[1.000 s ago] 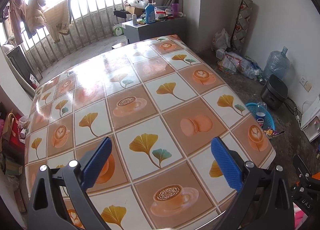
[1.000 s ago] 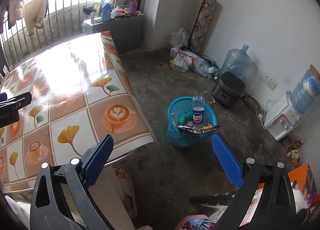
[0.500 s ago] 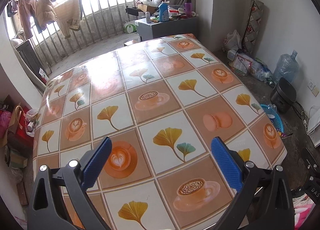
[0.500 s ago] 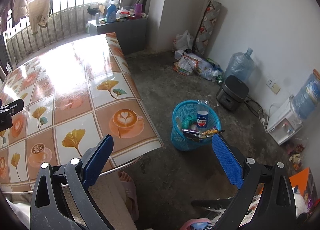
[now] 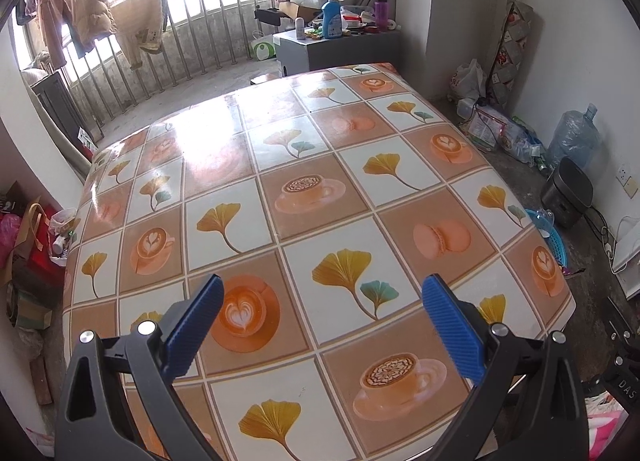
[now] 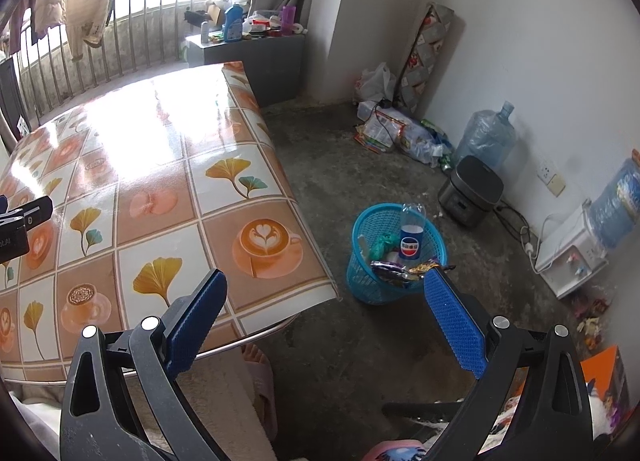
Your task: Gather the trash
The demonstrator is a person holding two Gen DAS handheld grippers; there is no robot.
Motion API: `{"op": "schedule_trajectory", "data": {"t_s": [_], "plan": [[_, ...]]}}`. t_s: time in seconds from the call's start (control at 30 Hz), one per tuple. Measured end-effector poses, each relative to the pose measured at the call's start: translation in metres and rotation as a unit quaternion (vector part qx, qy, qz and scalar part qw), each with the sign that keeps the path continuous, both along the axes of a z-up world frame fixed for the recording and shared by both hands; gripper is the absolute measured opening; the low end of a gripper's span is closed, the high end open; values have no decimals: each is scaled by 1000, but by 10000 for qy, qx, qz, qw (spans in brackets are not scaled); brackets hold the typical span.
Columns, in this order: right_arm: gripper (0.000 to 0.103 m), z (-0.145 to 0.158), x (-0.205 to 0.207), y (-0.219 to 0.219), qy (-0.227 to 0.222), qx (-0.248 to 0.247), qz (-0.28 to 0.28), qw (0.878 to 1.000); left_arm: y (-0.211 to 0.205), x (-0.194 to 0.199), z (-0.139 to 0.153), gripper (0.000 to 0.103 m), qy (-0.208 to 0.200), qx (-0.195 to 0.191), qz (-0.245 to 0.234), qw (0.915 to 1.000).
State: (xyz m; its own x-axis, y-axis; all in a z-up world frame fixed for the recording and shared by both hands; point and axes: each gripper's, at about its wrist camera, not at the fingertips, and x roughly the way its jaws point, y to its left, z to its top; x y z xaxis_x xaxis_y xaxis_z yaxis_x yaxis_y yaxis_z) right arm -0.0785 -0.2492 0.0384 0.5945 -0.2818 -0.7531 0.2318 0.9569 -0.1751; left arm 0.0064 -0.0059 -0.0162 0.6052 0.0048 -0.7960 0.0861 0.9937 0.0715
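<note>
Both pairs of jaws stand wide apart with nothing between them: the left gripper (image 5: pixel 319 301) hangs over the table (image 5: pixel 304 165) and the right gripper (image 6: pixel 325 297) looks past the table's edge to the floor (image 6: pixel 340 165)

Going left to right in the left wrist view, bags and a red box sit on the ground at 9 o'clock, the patterned tabletop fills the middle with no loose litter showing on it, and only the rim of the blue basket (image 5: pixel 554 235) peeks out beyond the table edge at 3 o'clock

In the right wrist view the table lies at 9 o'clock and the blue basket (image 6: pixel 366 261) stands on the floor just right of centre. Inside it a cola bottle (image 6: pixel 412 235) stands upright, with a green crumpled piece (image 6: pixel 382 245) beside it and snack wrappers (image 6: pixel 404 269) draped over the near rim at the basket's 6 o'clock. A heap of bags and packets (image 6: pixel 400 131) lies against the wall at 1 o'clock, and small scraps (image 6: pixel 590 315) lie on the floor at 4 o'clock

As a judgement, the collecting looks largely done for the table, since the trash sits in the basket; whether the wall heap and floor scraps count as remaining work cannot be told
</note>
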Motion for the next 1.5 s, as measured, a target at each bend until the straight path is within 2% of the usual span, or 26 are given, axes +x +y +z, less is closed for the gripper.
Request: {"op": "schedule_trajectory", "data": {"t_s": [0.73, 1.5], "plan": [[95, 2, -3, -11, -41, 0, -98, 9999, -16, 0, 10, 97, -126, -106, -246, 9996], [95, 4, -4, -14, -62, -16, -112, 9999, -19, 0, 12, 97, -149, -108, -261, 9995]]}}
